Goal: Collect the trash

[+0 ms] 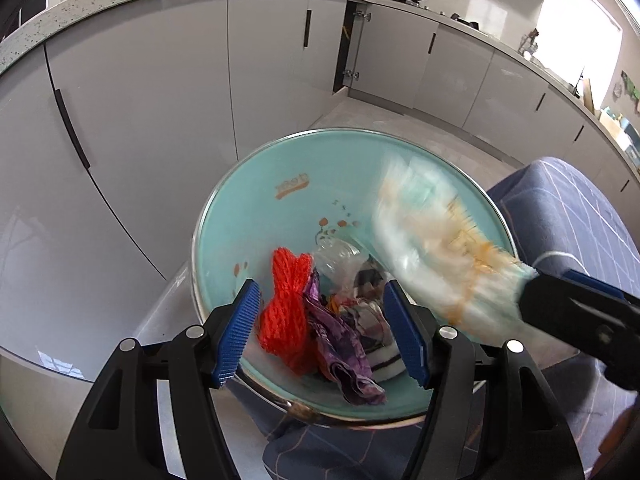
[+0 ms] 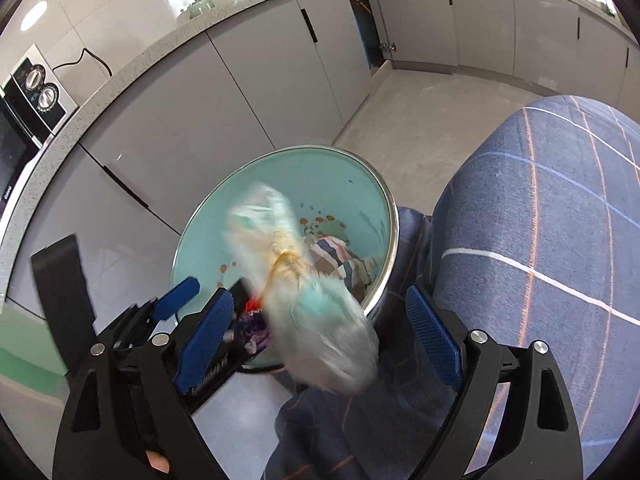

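Note:
A round bin (image 1: 280,168) (image 2: 340,168) with a teal lining and a metal rim stands on the floor. Inside lie a red net (image 1: 284,300), a purple wrapper (image 1: 344,356), clear plastic (image 1: 336,260) and striped cloth (image 2: 332,256). My left gripper (image 1: 322,324) (image 2: 176,300) hangs open over the bin's near rim, its pads touching nothing. My right gripper (image 2: 320,336) (image 1: 560,300) is open wide. A blurred white and teal plastic bag (image 2: 304,292) (image 1: 436,256) with orange print is between its fingers over the bin, clear of both pads.
Grey cabinets (image 1: 140,120) under a speckled counter (image 2: 132,68) curve behind the bin; one cabinet door (image 2: 368,24) stands ajar. A microwave (image 2: 24,112) sits on the counter. A person's legs in blue checked trousers (image 2: 540,220) are right beside the bin.

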A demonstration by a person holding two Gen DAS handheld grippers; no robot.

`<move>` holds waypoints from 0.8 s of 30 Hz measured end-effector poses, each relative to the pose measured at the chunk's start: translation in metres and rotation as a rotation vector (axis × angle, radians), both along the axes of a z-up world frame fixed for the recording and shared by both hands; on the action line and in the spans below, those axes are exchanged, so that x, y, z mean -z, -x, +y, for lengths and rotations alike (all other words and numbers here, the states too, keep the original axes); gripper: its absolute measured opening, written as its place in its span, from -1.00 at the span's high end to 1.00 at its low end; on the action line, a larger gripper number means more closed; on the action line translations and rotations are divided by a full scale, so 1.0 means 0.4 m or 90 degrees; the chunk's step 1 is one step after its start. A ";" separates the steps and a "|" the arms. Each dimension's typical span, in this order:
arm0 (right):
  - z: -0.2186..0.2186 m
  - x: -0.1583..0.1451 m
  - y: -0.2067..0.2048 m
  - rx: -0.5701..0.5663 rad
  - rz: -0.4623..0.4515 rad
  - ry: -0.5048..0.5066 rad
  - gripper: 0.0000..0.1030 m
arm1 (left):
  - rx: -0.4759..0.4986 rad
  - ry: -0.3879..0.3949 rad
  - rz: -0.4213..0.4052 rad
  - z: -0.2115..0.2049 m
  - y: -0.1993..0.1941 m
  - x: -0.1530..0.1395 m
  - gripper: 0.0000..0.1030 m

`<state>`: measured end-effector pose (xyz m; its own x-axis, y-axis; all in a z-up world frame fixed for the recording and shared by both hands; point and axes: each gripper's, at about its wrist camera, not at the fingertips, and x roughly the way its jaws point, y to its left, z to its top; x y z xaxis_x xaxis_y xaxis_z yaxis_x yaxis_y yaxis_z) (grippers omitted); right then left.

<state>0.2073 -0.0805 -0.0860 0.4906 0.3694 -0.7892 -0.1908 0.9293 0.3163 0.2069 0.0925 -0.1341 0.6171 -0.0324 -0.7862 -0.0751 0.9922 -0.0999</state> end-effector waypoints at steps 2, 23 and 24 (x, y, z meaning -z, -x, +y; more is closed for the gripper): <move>-0.003 -0.011 0.008 -0.003 -0.006 0.005 -0.70 | -0.003 -0.005 0.000 0.001 -0.005 -0.001 -0.29; -0.050 -0.095 0.106 0.071 -0.129 -0.026 -0.70 | -0.005 -0.061 -0.078 0.031 0.122 -0.135 -0.59; -0.054 -0.102 0.118 0.077 -0.144 -0.026 -0.70 | -0.006 -0.064 -0.086 0.034 0.130 -0.146 -0.63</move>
<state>0.1601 -0.1022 -0.0454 0.6956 0.3267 -0.6398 -0.1500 0.9370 0.3153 0.1549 0.1063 -0.0758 0.7174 0.0479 -0.6950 -0.0767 0.9970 -0.0106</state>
